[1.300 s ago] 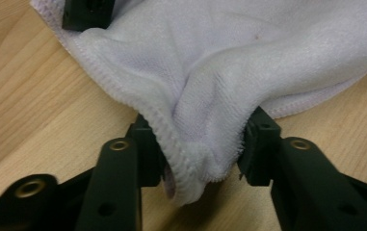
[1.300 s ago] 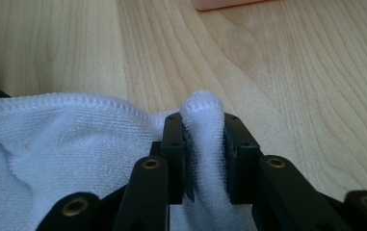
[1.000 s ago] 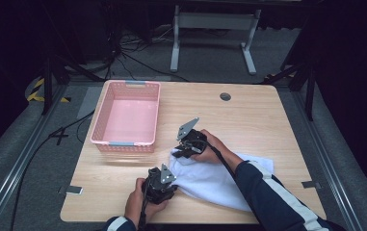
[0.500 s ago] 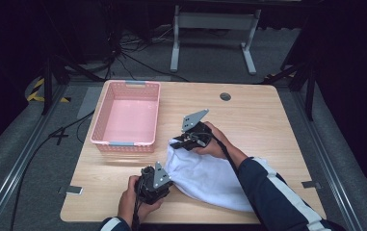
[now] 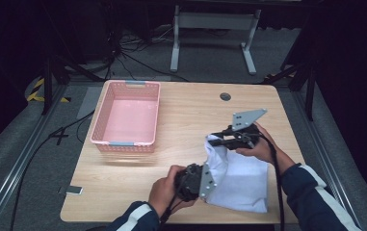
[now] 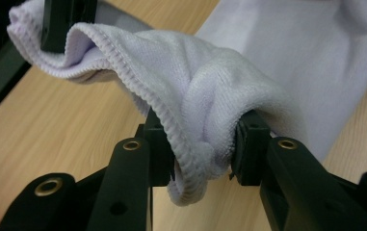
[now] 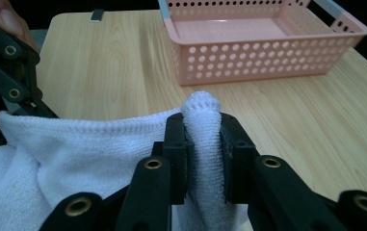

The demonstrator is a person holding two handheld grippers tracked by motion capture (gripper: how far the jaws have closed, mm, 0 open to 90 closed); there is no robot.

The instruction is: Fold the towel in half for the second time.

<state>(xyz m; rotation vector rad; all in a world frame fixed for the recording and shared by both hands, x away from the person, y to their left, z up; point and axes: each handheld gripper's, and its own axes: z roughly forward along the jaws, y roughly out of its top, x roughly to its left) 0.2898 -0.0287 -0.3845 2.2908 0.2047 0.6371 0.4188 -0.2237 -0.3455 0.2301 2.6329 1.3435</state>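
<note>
A white towel (image 5: 241,180) lies on the wooden table (image 5: 190,110) at the front right, its left edge lifted off the wood. My left gripper (image 5: 203,181) is shut on the near corner; in the left gripper view the pads pinch a bunched fold of the towel (image 6: 205,120). My right gripper (image 5: 218,139) is shut on the far corner, and the towel (image 7: 75,149) stands up as a narrow fold between its pads. The hemmed edge hangs taut between the two grippers. The right gripper (image 6: 65,21) shows at the top left of the left gripper view.
A pink perforated basket (image 5: 103,126), with nothing in it, stands at the table's left (image 7: 268,57). A round cable hole (image 5: 225,96) sits near the far edge. A small grey tag (image 5: 74,190) lies at the front left corner. Bare wood lies between basket and towel.
Both grippers have risen and moved right, carrying the towel's left edge up off the table and over the rest of the cloth. The basket has not moved.
</note>
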